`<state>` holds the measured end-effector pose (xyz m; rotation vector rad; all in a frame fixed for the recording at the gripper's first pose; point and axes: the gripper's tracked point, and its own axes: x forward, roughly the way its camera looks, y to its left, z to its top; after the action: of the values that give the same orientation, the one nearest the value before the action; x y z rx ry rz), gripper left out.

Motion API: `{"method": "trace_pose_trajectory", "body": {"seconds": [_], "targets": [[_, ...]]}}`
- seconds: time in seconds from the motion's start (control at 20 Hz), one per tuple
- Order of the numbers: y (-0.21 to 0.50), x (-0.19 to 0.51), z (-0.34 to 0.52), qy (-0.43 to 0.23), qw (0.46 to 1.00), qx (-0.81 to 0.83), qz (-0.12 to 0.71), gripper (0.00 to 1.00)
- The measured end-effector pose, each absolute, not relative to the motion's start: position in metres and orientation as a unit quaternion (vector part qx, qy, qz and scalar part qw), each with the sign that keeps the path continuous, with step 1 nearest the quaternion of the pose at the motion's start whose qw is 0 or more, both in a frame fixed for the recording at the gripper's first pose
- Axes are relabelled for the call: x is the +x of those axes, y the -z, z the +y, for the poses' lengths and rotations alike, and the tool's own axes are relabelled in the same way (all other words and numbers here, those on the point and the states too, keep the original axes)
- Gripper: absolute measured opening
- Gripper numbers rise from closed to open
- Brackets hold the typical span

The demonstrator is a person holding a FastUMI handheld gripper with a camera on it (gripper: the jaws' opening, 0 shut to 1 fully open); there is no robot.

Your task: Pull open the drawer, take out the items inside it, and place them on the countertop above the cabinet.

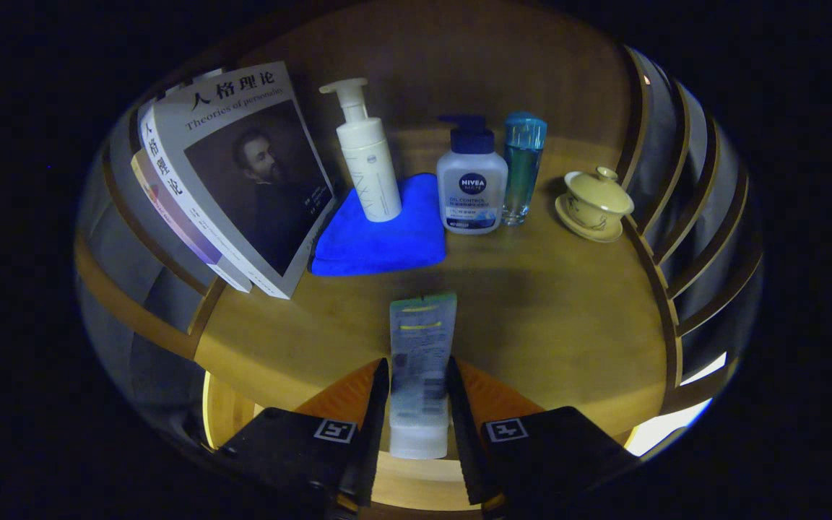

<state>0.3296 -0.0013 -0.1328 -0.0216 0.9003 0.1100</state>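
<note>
Gripper (pixel 416 404) is clamped on the tube (pixel 419 361), both fingers squeezing its sides. Tube's long axis points straight ahead toward the blue cloth (pixel 380 238), over the countertop (pixel 546 310), probably ready to set down short of it.

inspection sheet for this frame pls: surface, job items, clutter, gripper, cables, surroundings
Surface: wooden countertop, bare ahead of the jaws.
Job's things: pale tube held cap-end toward the camera, flat end pointing at the blue cloth.
Clutter: leaning books, white pump bottle on the cloth, white bottle with blue pump, clear blue bottle, lidded cup on saucer.
Grippers: gripper jaws pressed on both sides of the tube.
Cables: nothing seen.
Surroundings: wooden slats beside the countertop, wooden back panel behind the bottles.
</note>
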Motion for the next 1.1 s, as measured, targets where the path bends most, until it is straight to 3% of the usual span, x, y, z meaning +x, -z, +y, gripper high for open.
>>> {"method": "trace_pose_trajectory", "body": {"seconds": [0.25, 1.1], "targets": [[0.108, 0.318, 0.001, -0.068, 0.915, -0.029, 0.396, 1.0], [-0.021, 0.17, -0.007, -0.054, 0.994, -0.054, 0.079, 0.99]]}}
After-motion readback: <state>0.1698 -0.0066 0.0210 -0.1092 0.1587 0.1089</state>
